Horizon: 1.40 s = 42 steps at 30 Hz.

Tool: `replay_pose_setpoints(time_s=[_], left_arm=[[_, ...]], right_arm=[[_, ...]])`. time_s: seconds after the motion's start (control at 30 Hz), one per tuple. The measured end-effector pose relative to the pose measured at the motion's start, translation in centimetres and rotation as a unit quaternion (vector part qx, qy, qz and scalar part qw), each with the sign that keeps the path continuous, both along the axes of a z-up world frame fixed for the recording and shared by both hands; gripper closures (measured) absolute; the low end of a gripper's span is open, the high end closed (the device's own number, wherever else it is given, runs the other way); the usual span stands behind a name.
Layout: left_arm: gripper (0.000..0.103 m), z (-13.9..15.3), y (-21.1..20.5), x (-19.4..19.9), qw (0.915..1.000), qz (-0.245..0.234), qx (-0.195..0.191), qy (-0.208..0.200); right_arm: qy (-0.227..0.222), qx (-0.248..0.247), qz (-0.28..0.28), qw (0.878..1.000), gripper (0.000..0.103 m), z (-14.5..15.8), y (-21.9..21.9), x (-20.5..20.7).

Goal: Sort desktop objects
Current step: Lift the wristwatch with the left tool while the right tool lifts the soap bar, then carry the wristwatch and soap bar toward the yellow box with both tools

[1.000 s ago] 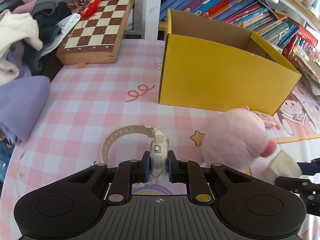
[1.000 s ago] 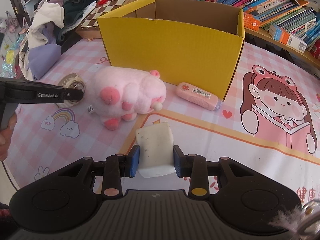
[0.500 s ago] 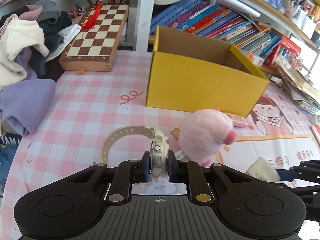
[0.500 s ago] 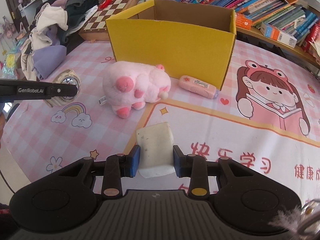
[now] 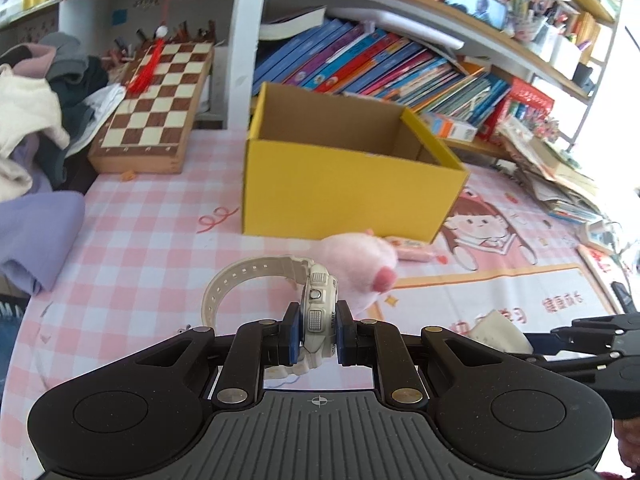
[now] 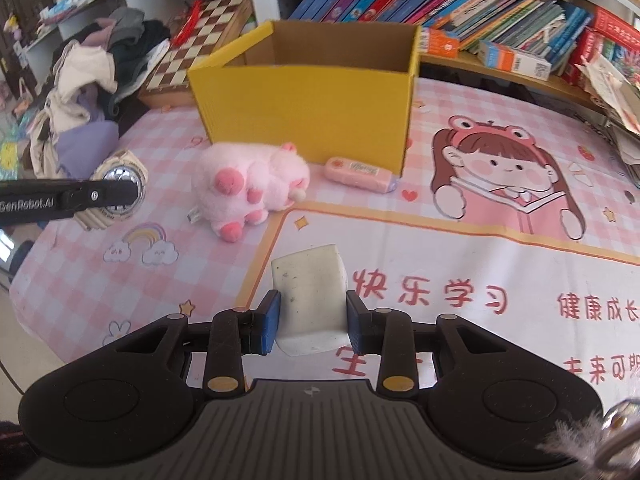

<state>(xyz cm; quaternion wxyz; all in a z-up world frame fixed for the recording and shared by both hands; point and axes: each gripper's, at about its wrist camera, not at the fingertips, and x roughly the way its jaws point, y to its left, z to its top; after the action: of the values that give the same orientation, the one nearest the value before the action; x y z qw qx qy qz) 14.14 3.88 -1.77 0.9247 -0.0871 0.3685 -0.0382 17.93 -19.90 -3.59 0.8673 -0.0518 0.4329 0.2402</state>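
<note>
Grippers: two in use, one per hand. Left gripper [image 5: 317,336] has its blue pads clamped on the case of one white wristwatch [image 5: 318,312]; the strap loops out to the left, and the watch is held clear above the tablecloth [image 5: 132,248]. Right gripper [image 6: 311,322] is closed on one off-white speckled block [image 6: 310,292], pads pressing its two sides, block upright between them and raised off the cloth.

Objects on the table, counted:
- Yellow cardboard box [image 5: 344,188]: one, open at the top; the part of its interior in view is bare brown card.
- Pink plush toy [image 6: 252,184]: one, lying on its side just in front of the box, paws toward the right wrist camera.
- Pink tube [image 6: 358,169]: one, lying flat against the box's front right corner, just beside the plush.
- Wooden chessboard [image 5: 160,108]: one, behind and left of the box, with a red tassel [image 5: 146,68] draped across it.
- Clothes pile [image 5: 36,120]: one heap at the table's left edge.

Books [image 5: 380,64] fill the shelf behind the box; number cannot be counted.
</note>
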Motion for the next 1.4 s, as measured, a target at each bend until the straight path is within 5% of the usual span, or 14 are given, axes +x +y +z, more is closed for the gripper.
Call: replay_pose_setpoints(time_s=[0.7, 1.4], left_arm=[[0.087, 4.2, -1.8, 1.7, 0.9964, -0.051, 0.016, -0.066], [0.087, 8.0, -3.3, 10.5, 0.9894, -0.052, 0.06, -0.121]], right_arm=[[-0.053, -0.002, 0.033, 0.998, 0.071, 4.9, 0.4, 2.0], [-0.132, 0.014, 0.087, 0.987, 0.071, 11.2, 3.1, 12.9]])
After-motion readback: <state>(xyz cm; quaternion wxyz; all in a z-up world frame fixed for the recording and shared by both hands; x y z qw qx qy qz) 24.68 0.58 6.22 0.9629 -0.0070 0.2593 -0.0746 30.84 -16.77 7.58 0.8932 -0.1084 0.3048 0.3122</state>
